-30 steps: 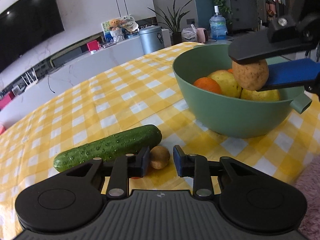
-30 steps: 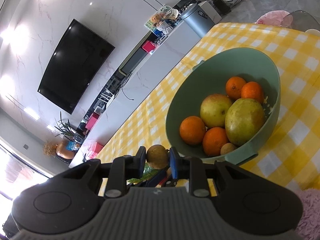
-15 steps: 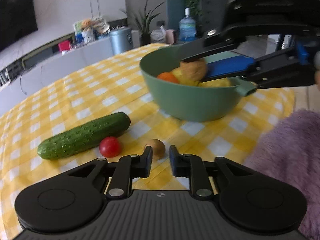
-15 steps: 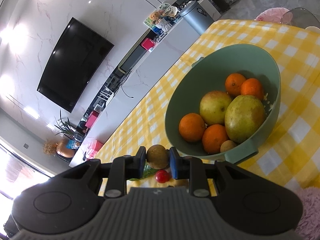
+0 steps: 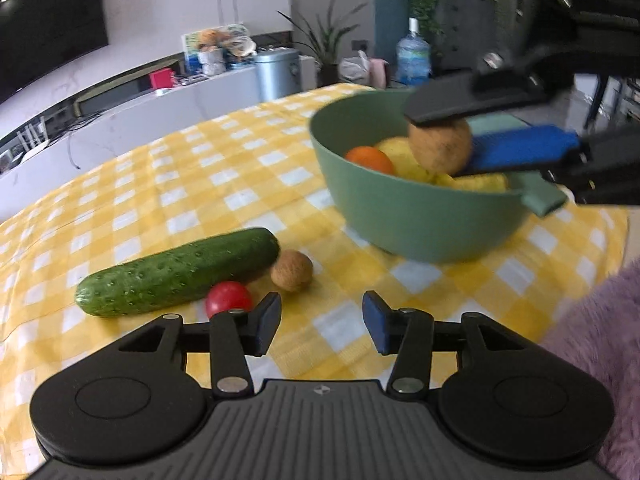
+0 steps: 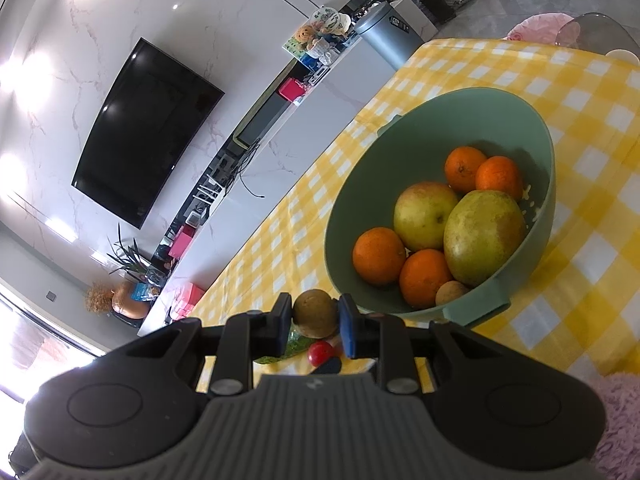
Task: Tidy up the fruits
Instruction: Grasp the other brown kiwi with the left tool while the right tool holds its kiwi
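A green bowl (image 5: 420,216) on the yellow checked tablecloth holds oranges (image 6: 378,255), an apple (image 6: 424,215), a pear (image 6: 484,232) and a small brown fruit (image 6: 450,293). My right gripper (image 6: 314,313) is shut on a brown round fruit (image 6: 315,312), held over the bowl's near rim; it also shows in the left wrist view (image 5: 440,145). My left gripper (image 5: 320,322) is open and empty, low over the cloth. Just ahead of it lie a cucumber (image 5: 176,272), a red cherry tomato (image 5: 228,299) and another small brown fruit (image 5: 291,270).
A pink fluffy cushion (image 5: 592,344) sits at the right by the table edge. Beyond the table's far edge stand a white counter (image 5: 120,116) with a grey bin (image 5: 276,74) and a water bottle (image 5: 412,58).
My left gripper has pulled back and its jaws have opened wider; the tomato has come into its view. The right gripper still holds the brown fruit over the bowl.
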The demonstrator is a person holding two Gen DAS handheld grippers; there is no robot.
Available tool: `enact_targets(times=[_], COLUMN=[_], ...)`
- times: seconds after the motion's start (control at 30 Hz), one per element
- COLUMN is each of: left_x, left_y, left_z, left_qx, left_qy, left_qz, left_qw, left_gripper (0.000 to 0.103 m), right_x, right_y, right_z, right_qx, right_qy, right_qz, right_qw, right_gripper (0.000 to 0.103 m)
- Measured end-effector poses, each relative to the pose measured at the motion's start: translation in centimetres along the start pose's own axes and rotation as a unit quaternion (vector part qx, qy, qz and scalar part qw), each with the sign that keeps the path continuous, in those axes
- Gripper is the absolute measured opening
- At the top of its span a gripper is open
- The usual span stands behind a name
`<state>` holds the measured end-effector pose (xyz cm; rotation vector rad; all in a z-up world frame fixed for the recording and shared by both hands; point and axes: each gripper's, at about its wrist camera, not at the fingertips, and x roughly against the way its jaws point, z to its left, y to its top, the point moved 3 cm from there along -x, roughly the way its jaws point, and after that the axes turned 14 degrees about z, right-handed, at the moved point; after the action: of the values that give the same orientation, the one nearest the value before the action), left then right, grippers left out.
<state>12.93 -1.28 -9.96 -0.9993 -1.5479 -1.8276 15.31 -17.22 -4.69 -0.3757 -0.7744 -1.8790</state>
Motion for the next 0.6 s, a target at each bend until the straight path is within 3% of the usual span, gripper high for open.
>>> enact_targets(times=[0.2, 0.33, 0.53, 0.6], left_x=[0.0, -0.4, -1.4, -1.8], left_y=[1.0, 1.8, 1.6, 1.2], left_z=[0.9, 0.3, -0.7, -1.0], left_qx=[0.035, 0.01, -0.016, -0.023], left_qy=[0.033, 0.046, 0.014, 0.025], left_qz=[-0.01, -0.012, 0.01, 0.012], left_qw=[0.9988, 0.9988, 0.9997, 0.9994], left_gripper=[0.058, 0.058, 0.054, 0.054], right_x=[0.0, 0.0, -0.1, -0.1], right_y=[-0.1, -0.1, 0.0, 0.1], right_z=[0.1, 0.1, -0.2, -0.2], right_qx=[0.001, 0.001, -0.01, -0.01], right_qy=[-0.001, -0.001, 0.01, 0.008], right_qz=[0.001, 0.002, 0.008, 0.007], right_qw=[1.0, 1.0, 1.0, 1.0], right_gripper=[0.022, 0.022, 0.022, 0.022])
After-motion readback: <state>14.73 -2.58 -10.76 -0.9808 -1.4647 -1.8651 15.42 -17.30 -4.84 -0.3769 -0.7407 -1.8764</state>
